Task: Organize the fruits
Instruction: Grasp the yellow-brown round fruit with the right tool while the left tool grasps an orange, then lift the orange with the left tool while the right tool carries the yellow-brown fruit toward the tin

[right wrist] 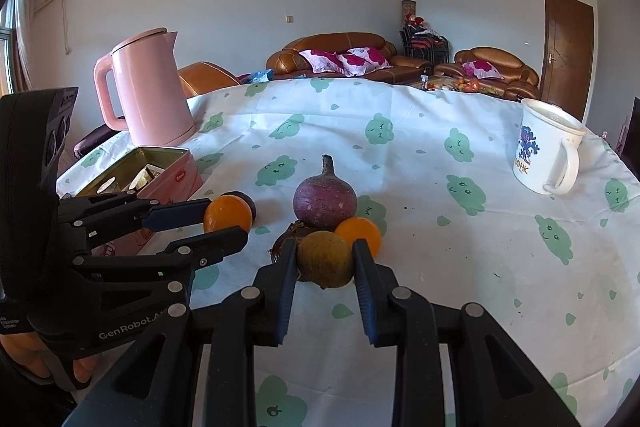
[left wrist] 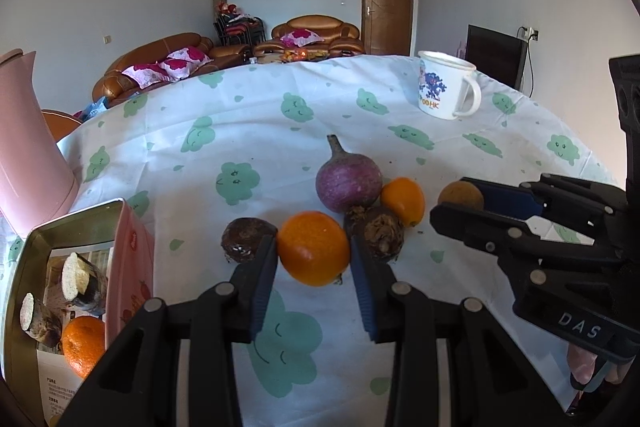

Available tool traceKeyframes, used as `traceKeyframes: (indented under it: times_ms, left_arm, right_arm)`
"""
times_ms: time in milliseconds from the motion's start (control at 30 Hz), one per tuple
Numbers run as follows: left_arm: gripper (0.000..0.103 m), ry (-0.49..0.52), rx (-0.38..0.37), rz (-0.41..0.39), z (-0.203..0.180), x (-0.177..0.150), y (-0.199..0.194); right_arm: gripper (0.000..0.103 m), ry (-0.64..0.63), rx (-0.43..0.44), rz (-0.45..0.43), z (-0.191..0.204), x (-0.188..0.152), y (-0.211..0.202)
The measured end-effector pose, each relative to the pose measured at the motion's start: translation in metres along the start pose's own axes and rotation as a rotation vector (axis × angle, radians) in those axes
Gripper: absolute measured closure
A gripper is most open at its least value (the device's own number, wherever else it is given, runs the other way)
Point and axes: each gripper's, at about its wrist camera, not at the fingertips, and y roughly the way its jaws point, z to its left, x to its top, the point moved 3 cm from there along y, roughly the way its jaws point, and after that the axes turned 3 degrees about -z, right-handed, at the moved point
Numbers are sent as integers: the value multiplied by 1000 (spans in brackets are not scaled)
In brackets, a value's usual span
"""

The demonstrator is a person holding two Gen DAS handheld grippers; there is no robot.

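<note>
My left claw (left wrist: 314, 251) grips an orange (left wrist: 313, 247); my right claw (right wrist: 325, 257) clamps a brown-green fruit (right wrist: 325, 259) on the worktop (right wrist: 440, 267).

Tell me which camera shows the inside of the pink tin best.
The left wrist view. It looks down into the pink tin, showing an orange and two cut pieces inside. The right wrist view shows the tin farther off and low-angled, its contents mostly hidden behind the wall.

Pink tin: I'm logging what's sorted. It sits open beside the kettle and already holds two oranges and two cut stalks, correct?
Not quite: the left wrist view shows one orange in the pink tin, not two. The cut stalks and kettle are as you said.
</note>
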Motion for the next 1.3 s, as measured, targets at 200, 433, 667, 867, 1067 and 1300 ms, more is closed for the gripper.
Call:
traceKeyframes:
  times_ms: [200, 433, 667, 867, 1067, 1300]
  left_arm:
    - [64, -8, 23, -47, 3, 1, -9]
    - [64, -27, 34, -85, 7, 1, -18]
    - [64, -45, 45, -118, 11, 0, -24]
    - [64, -50, 53, -146, 12, 0, -31]
    - [64, -52, 62, -172, 12, -1, -36]
    - [64, -51, 70, -194, 11, -1, -42]
  right_arm:
    - [73, -11, 2, -26, 2, 1, -5]
    - [73, -20, 6, -58, 4, 2, -10]
    - [73, -20, 5, -98, 4, 3, -18]
    - [73, -23, 5, -121, 4, 2, -22]
    - [73, -28, 4, -140, 5, 2, -27]
    - [73, -35, 8, -160, 6, 3, -30]
